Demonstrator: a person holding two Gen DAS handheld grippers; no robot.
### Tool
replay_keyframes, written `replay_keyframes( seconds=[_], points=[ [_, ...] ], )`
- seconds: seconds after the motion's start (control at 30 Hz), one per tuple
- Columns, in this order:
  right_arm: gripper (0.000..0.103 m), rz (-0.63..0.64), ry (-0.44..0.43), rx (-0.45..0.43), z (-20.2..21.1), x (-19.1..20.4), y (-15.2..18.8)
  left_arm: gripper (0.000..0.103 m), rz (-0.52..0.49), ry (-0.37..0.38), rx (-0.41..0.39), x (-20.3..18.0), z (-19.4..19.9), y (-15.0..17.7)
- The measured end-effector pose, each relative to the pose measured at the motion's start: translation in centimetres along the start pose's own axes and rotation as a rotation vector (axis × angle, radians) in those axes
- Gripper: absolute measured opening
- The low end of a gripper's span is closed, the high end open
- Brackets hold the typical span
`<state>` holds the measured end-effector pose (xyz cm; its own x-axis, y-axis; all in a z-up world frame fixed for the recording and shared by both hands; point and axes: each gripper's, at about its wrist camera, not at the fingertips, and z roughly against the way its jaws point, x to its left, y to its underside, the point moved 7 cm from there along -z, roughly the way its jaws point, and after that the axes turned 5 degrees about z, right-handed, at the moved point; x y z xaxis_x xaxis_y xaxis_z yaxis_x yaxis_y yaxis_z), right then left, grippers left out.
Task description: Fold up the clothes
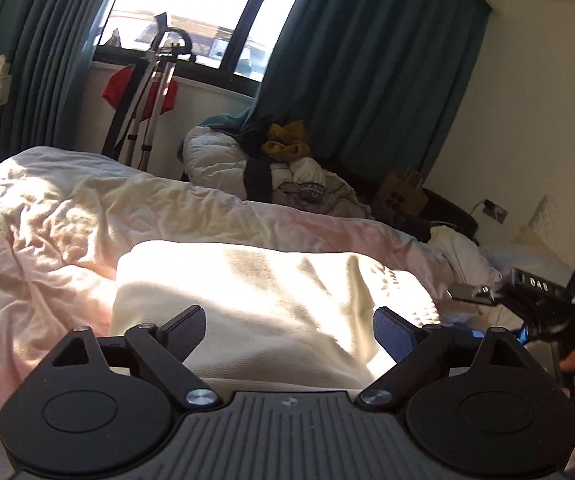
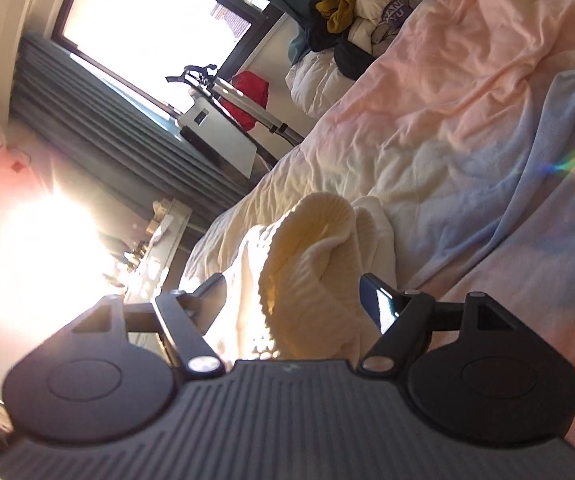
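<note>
A cream knitted garment point(image 1: 255, 296) lies on the bed, spread flat in sunlight. My left gripper point(image 1: 289, 330) is open just above its near edge, fingers apart on either side of the cloth. In the right wrist view the same garment point(image 2: 307, 264) is bunched into a raised fold between the fingers of my right gripper point(image 2: 293, 300), which is open around it, tilted sideways. The right gripper's body point(image 1: 543, 300) shows at the right edge of the left wrist view, beside the garment.
The bed has a rumpled pink and pale blue duvet point(image 1: 47, 216). A pile of clothes point(image 1: 287, 168) sits past the bed by teal curtains point(image 1: 367, 72). A stand with a red garment point(image 1: 143, 92) is under the window. A paper bag point(image 1: 403, 196) stands by the wall.
</note>
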<state>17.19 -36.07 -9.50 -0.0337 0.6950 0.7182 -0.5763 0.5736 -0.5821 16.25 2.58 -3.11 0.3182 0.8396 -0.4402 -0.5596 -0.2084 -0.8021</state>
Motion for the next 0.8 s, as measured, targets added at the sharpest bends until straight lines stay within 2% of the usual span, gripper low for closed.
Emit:
replay_keyframes(
  seconds=[0.07,0.13,0.27,0.33,0.37,0.43,0.47,0.6,0.7,0.77,0.8],
  points=[
    [0.085,0.047,0.007,0.030,-0.2,0.9,1.1,0.102,0.082,-0.024,-0.002,2.4,0.4,-0.9],
    [0.084,0.076,0.033,0.048,-0.6,1.1,2.0,0.102,0.142,-0.053,0.041,4.5,0.1,-1.0],
    [0.085,0.084,0.115,0.105,-2.1,0.1,3.7,0.102,0.201,-0.153,0.114,7.3,-1.0,0.3],
    [0.085,0.066,0.126,0.115,-3.0,-0.6,4.3,0.102,0.216,-0.167,0.158,7.8,-2.3,1.5],
    [0.087,0.057,0.132,0.120,-3.4,-1.0,4.6,0.102,0.231,-0.166,0.177,8.1,-2.9,2.1],
    [0.102,0.026,0.141,0.131,-4.3,-1.9,5.1,0.102,0.272,-0.151,0.203,8.7,-4.0,2.8],
    [0.103,-0.009,0.142,0.139,-4.7,-2.6,5.5,0.102,0.298,-0.141,0.204,9.2,-4.5,2.9],
    [0.103,-0.135,0.054,0.144,-6.2,-4.0,6.2,0.103,0.406,-0.099,0.220,10.6,-5.9,3.3],
    [0.103,-0.162,0.015,0.104,-6.3,-3.8,5.9,0.096,0.489,-0.055,0.228,11.4,-6.3,3.7],
    [0.094,-0.162,0.004,0.087,-6.1,-3.7,5.8,0.089,0.530,-0.041,0.229,11.7,-6.5,3.8],
    [0.085,-0.167,0.001,0.081,-6.0,-3.7,5.8,0.082,0.543,-0.039,0.230,11.8,-6.5,3.9]
  ],
)
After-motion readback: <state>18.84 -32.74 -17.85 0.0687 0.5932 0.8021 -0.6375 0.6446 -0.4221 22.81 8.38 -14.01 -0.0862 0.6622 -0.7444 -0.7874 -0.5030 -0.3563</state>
